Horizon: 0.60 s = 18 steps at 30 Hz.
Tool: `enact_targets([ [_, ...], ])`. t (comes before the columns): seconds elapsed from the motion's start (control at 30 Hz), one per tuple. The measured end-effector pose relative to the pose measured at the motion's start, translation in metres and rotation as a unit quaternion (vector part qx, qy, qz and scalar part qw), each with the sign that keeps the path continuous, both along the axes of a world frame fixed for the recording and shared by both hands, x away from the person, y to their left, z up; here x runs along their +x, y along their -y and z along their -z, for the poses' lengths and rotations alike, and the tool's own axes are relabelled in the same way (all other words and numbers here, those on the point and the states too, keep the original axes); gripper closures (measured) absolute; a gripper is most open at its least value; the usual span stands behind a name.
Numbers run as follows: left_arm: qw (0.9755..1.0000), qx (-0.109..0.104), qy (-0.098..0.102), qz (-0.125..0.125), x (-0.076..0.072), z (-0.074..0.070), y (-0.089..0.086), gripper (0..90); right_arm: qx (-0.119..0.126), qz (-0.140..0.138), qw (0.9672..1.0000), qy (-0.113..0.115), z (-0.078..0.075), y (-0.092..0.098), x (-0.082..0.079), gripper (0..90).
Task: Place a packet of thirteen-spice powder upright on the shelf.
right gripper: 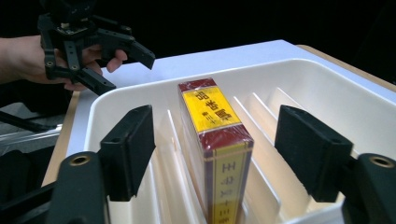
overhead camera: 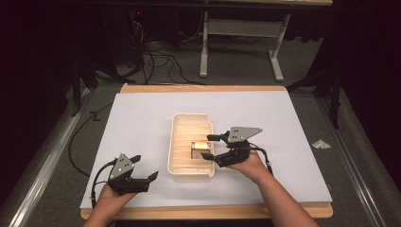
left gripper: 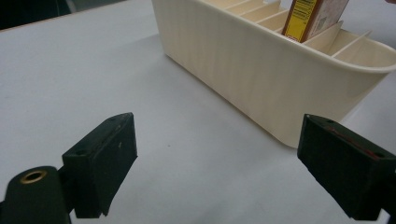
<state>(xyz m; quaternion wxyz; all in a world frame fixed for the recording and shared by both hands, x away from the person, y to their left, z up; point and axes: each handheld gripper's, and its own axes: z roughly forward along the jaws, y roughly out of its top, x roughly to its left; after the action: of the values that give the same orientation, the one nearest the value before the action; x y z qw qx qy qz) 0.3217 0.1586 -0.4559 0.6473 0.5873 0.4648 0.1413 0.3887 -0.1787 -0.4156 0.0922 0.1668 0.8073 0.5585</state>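
Note:
A cream slotted tray (overhead camera: pixel 171 142) stands in the middle of the white sheet. A red and yellow box (overhead camera: pixel 198 150) stands upright on its edge in one of the tray's nearer slots. My right gripper (overhead camera: pixel 208 146) reaches over the tray's right rim, and its jaws sit on either side of the box (right gripper: pixel 212 116) with a gap on both sides, so it is open. My left gripper (overhead camera: pixel 145 166) rests low on the sheet to the front left of the tray, open, with nothing between its jaws. In the left gripper view the tray wall (left gripper: pixel 243 70) lies just ahead.
A white sheet (overhead camera: pixel 283 123) covers the wooden table. Bare sheet lies on all sides of the tray. A crumpled scrap (overhead camera: pixel 321 144) lies on the floor to the right. Cables and a white desk frame (overhead camera: pixel 204 52) lie beyond the far edge.

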Motion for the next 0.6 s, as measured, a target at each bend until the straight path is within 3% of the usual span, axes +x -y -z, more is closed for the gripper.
enact_targets([
  [0.2,1.0,-0.001,-0.001,0.0,0.0,0.0,0.0,12.3,0.002,0.026,0.9996,-0.008,-0.003,0.014,-0.005,25.3],
  [0.4,1.0,-0.002,-0.001,-0.003,0.0,0.0,-0.001,12.4,-0.006,0.069,0.9976,-0.006,-0.005,0.034,-0.011,24.8],
  [0.6,1.0,-0.002,-0.002,-0.003,0.0,0.0,-0.001,12.4,-0.011,0.139,0.9902,-0.001,-0.001,0.074,-0.033,21.9],
])
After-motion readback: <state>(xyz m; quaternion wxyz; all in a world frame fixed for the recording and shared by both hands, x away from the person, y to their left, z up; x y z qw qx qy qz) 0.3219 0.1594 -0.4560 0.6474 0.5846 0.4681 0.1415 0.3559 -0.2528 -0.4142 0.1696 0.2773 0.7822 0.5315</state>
